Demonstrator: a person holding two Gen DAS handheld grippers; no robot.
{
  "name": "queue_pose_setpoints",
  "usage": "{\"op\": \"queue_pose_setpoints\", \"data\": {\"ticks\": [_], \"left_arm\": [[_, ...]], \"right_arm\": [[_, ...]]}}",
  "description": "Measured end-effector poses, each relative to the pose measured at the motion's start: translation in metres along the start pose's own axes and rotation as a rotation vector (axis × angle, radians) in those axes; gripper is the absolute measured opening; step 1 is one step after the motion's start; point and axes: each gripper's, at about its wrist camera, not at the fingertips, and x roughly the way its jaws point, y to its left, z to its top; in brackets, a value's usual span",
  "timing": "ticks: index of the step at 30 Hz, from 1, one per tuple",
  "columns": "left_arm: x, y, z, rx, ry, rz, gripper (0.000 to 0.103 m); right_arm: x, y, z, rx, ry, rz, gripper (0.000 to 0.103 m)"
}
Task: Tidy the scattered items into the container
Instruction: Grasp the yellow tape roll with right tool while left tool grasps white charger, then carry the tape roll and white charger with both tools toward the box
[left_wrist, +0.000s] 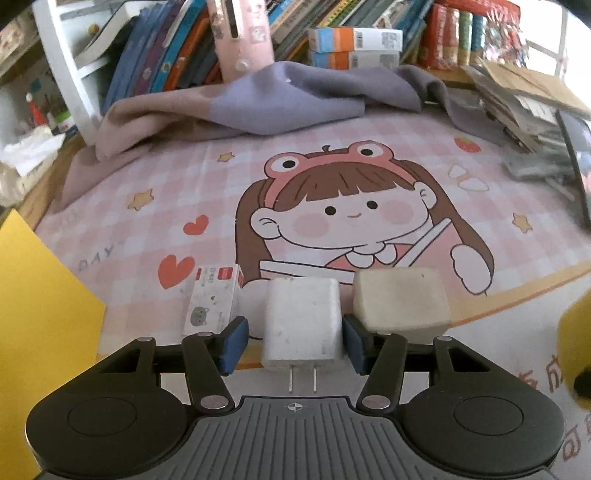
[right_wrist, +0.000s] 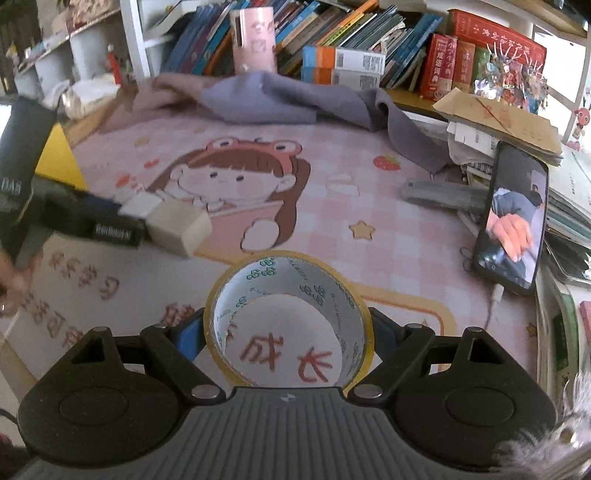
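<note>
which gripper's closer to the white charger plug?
Left. The left gripper straddles the white charger plug, a pad on each side. The right gripper is off to the side, around the tape roll.

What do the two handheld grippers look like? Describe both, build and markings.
The left gripper and right gripper look alike. Each has black linked arms with silver rivets, blue finger pads, and two round black discs flanking a grey ribbed plate with a small crosshair mark. In the right wrist view, the left one's dark body carries white lettering.
</note>
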Motion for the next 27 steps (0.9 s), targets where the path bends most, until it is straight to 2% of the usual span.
{"op": "queue_pose_setpoints", "data": {"ticks": [2, 4, 6, 11, 17, 21, 23, 27], "left_arm": [[0.001, 0.002, 0.000, -0.026, 0.001, -0.011, 0.054], [0.002, 0.007, -0.001, -0.068, 0.003, -0.040, 0.049], [0.002, 0.007, -0.001, -0.069, 0.002, -0.044, 0.042], [-0.003, 0.000, -0.002, -0.069, 0.025, -0.046, 0.042], [-0.003, -0.002, -0.003, -0.087, 0.015, -0.027, 0.044], [-0.003, -0.001, -0.003, -0.070, 0.010, -0.035, 0.042], [-0.005, 0.000, -0.003, -0.079, 0.020, -0.014, 0.042], [-0.029, 0.002, -0.007, -0.098, -0.026, -0.030, 0.042]], "right_arm": [[0.002, 0.001, -0.003, -0.015, 0.009, -0.013, 0.086], [0.004, 0.003, -0.007, -0.025, 0.018, -0.019, 0.086], [0.007, 0.003, -0.010, -0.033, 0.032, -0.020, 0.086], [0.008, 0.006, -0.014, -0.053, 0.062, -0.011, 0.087], [0.007, 0.007, -0.018, -0.082, 0.074, -0.023, 0.087], [0.007, 0.007, -0.020, -0.092, 0.070, -0.022, 0.087], [0.006, 0.007, -0.020, -0.091, 0.068, -0.022, 0.086], [0.003, 0.006, -0.019, -0.085, 0.047, -0.009, 0.086]]}}
